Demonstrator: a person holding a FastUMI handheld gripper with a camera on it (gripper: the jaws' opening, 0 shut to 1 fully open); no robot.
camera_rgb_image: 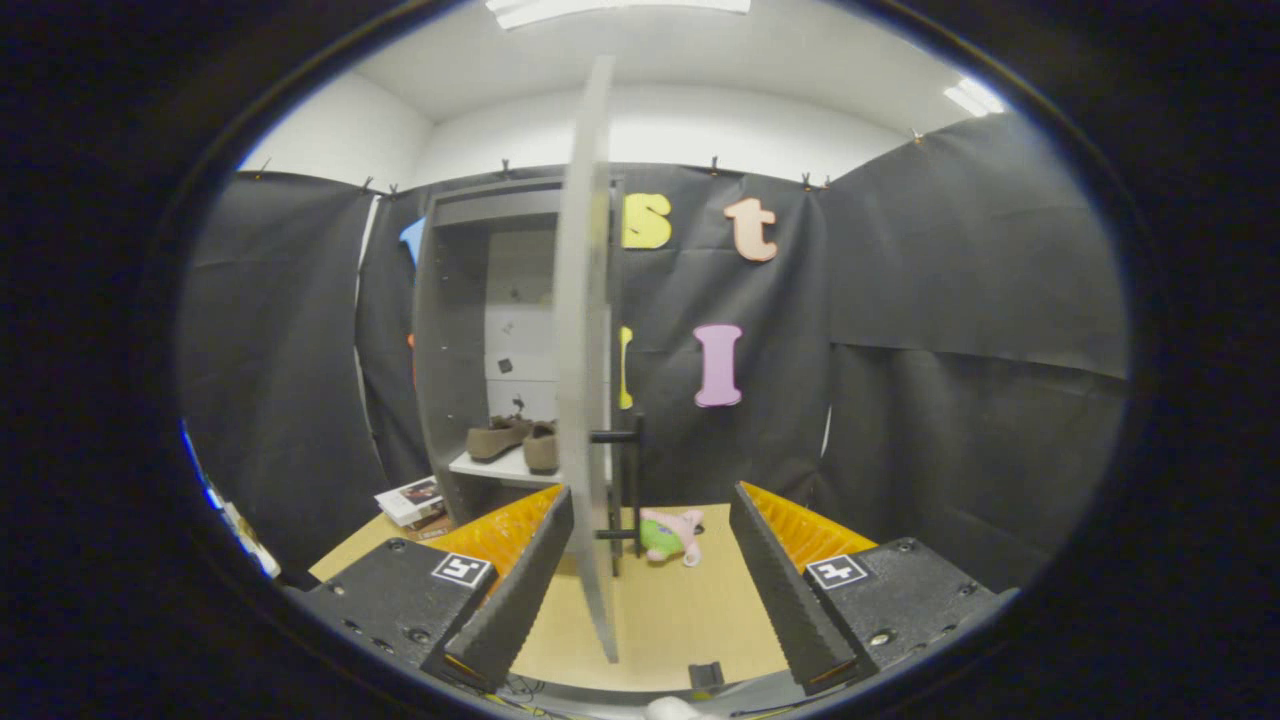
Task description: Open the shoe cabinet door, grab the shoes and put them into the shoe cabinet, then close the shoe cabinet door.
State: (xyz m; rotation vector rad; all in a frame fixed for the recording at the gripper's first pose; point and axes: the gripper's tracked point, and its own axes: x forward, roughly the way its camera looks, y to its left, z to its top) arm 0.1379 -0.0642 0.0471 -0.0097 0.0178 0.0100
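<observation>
Brown shoes [512, 438] already shelved in grey cabinet [445, 340]; tongs [650, 570] spread, empty; next, pushing edge-on grey door [585, 340] at twelve o'clock shut.

The light wooden tabletop [680, 610] carries a tall grey shoe cabinet [445, 330], a pink-and-green plush toy [668, 535] and a small stack of books [412, 500] — brown shoes [515, 438] rest on the cabinet's white shelf [500, 468].
</observation>
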